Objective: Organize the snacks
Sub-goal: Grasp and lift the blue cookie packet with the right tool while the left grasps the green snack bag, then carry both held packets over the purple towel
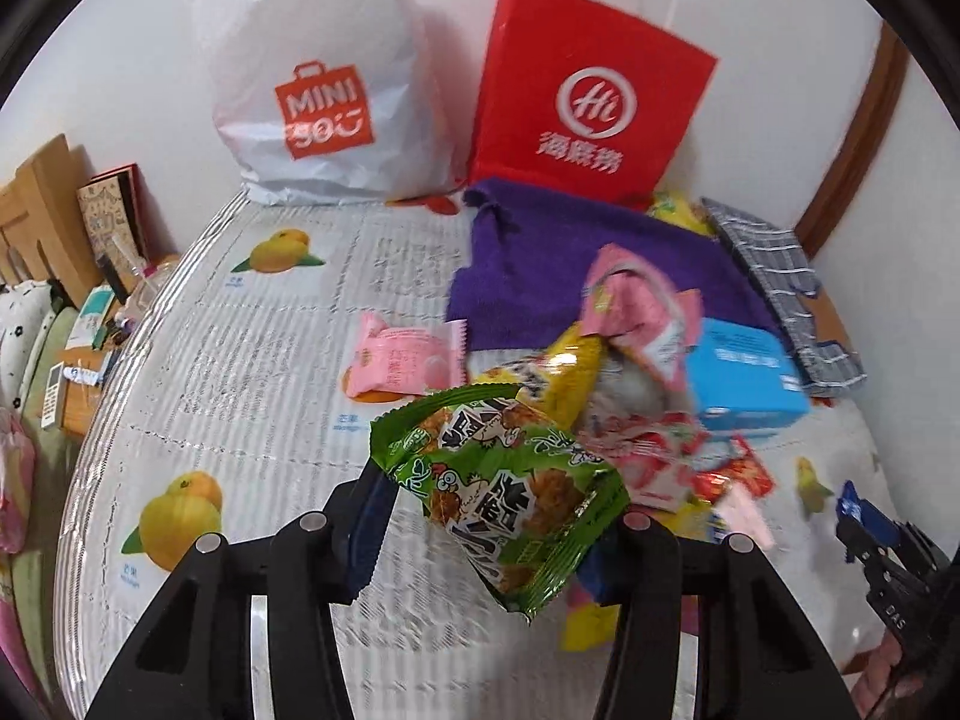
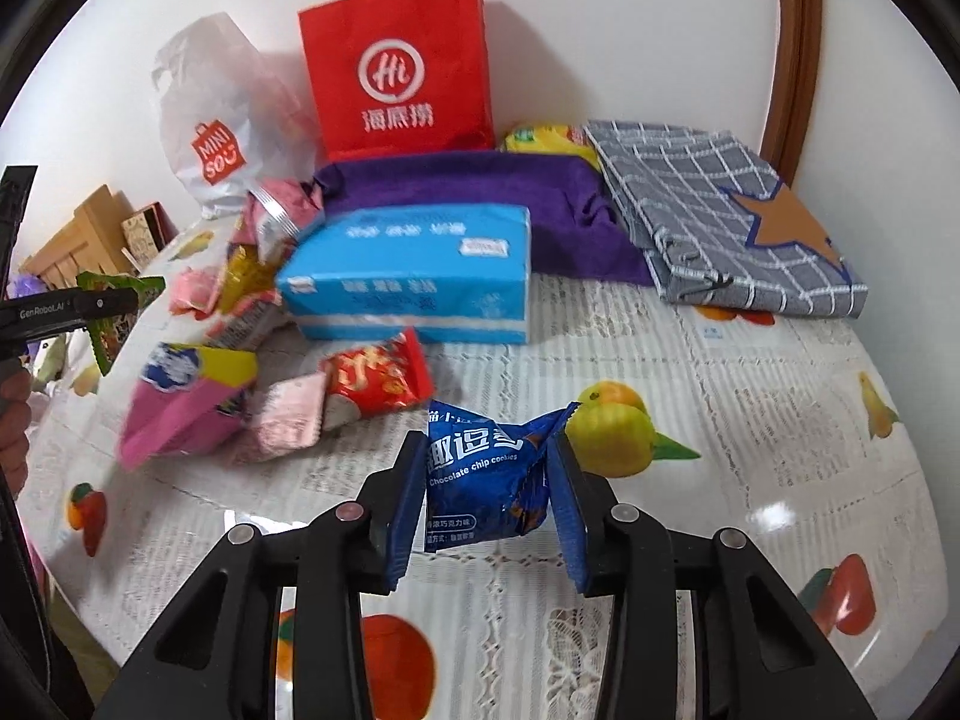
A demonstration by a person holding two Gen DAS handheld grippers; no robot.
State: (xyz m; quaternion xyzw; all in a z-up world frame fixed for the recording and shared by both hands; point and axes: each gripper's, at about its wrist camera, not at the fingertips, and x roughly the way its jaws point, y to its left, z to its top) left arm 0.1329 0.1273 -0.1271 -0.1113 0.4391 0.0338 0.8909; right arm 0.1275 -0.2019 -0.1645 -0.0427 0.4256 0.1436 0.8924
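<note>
My left gripper (image 1: 492, 516) is shut on a green chicken-snack packet (image 1: 498, 492) and holds it above the table. My right gripper (image 2: 486, 480) is shut on a blue chocolate chip cookie packet (image 2: 480, 480), held just over the tablecloth. A pile of loose snack packets (image 1: 636, 384) lies right of centre in the left wrist view; the pile also shows in the right wrist view (image 2: 240, 360), at the left. One pink packet (image 1: 408, 360) lies apart from it. The left gripper with the green packet shows at the far left of the right wrist view (image 2: 114, 306).
A white Miniso plastic bag (image 1: 312, 90) and a red paper bag (image 1: 588, 96) stand against the back wall. A purple cloth (image 2: 456, 192), a blue tissue box (image 2: 414, 276) and a grey checked bag (image 2: 720, 216) lie on the fruit-print tablecloth (image 2: 750, 420).
</note>
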